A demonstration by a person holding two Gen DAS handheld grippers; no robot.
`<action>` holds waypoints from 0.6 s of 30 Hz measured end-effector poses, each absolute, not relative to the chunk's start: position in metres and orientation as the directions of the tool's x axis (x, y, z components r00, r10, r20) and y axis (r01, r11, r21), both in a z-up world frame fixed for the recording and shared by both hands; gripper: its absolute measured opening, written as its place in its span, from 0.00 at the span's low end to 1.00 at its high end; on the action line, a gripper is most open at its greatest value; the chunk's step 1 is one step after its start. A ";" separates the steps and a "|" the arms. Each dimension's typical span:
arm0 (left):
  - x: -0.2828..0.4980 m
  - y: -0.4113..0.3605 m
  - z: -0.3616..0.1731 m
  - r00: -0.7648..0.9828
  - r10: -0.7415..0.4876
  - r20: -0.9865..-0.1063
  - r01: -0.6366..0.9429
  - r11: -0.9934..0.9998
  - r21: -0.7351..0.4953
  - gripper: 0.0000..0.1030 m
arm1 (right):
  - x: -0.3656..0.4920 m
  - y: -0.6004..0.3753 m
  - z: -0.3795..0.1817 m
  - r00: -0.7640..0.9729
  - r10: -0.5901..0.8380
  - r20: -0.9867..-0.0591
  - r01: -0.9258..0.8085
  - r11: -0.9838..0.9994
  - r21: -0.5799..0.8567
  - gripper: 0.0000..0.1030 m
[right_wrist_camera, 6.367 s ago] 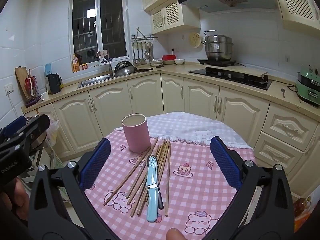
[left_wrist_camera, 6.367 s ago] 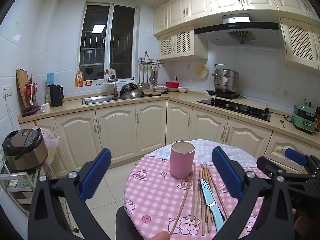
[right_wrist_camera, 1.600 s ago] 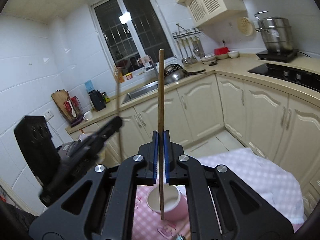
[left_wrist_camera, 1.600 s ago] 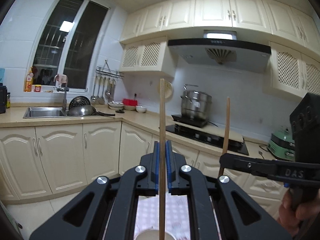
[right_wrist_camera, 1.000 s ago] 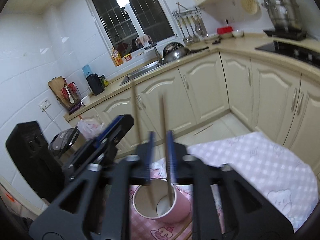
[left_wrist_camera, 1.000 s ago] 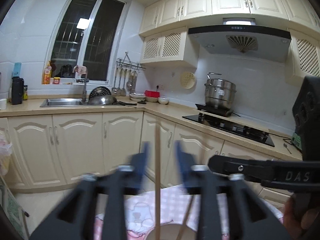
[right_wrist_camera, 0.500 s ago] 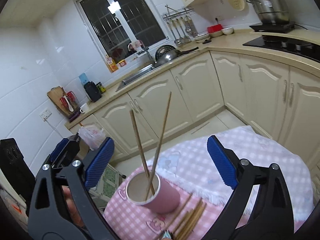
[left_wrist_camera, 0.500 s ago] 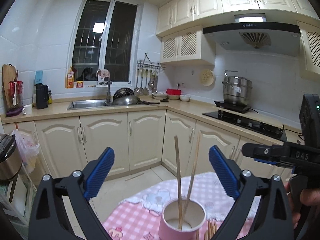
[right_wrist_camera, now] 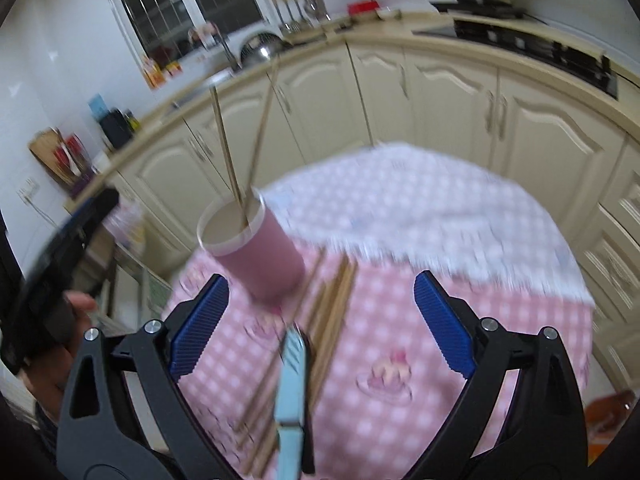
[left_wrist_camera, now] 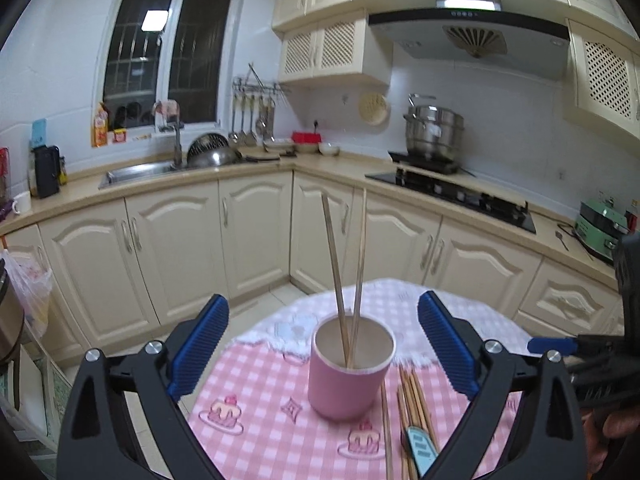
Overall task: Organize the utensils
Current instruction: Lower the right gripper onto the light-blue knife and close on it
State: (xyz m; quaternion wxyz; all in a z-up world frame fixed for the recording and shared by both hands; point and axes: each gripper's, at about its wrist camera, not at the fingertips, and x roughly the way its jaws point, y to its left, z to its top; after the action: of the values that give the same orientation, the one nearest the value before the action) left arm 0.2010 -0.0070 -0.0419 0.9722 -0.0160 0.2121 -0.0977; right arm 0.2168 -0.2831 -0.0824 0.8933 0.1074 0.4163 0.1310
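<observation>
Round table under a pink-checked, white-edged cloth [left_wrist_camera: 256, 416]. On it, a pink cylindrical cup with pale inside [left_wrist_camera: 347, 376] stands upright; two wooden chopsticks [left_wrist_camera: 347, 272] lean crossed inside it. So two are stowed.

Left: a loose bundle of wooden chopsticks [left_wrist_camera: 412, 412] lying flat just beside the cup, and a light-blue-handled knife [right_wrist_camera: 291, 396] among them. Most of the job remains, by my reckoning.

Left tongs [left_wrist_camera: 323, 354]: released, jaws wide, nothing between. Right tongs [right_wrist_camera: 322, 326]: likewise spread and empty, over the bundle; that view is blurred.
</observation>
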 end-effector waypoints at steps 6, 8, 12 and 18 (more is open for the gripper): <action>0.191 -0.012 -0.061 0.867 -0.197 -0.458 0.208 0.978 -0.027 0.91 | 0.193 -0.258 -0.124 0.504 0.289 -0.814 -0.173 0.957 0.233 0.82; 0.188 -0.014 -0.067 0.857 -0.200 -0.475 0.212 0.977 -0.028 0.91 | 0.190 -0.250 -0.137 0.469 0.285 -0.836 -0.182 0.957 0.224 0.76; 0.185 -0.017 -0.081 0.836 -0.194 -0.514 0.208 0.978 -0.030 0.91 | 0.185 -0.242 -0.153 0.424 0.288 -0.859 -0.186 0.955 0.229 0.64; 0.185 -0.017 -0.098 0.805 -0.175 -0.567 0.187 0.982 -0.037 0.91 | 0.188 -0.234 -0.166 0.375 0.307 -0.875 -0.201 0.948 0.247 0.57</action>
State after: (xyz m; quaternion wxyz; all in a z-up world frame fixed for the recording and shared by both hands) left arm 0.1847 -0.0166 -0.0983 0.9499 0.0104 0.2974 -0.0953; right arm 0.1878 -0.2338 -0.1660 0.8277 0.0495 0.5375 0.1536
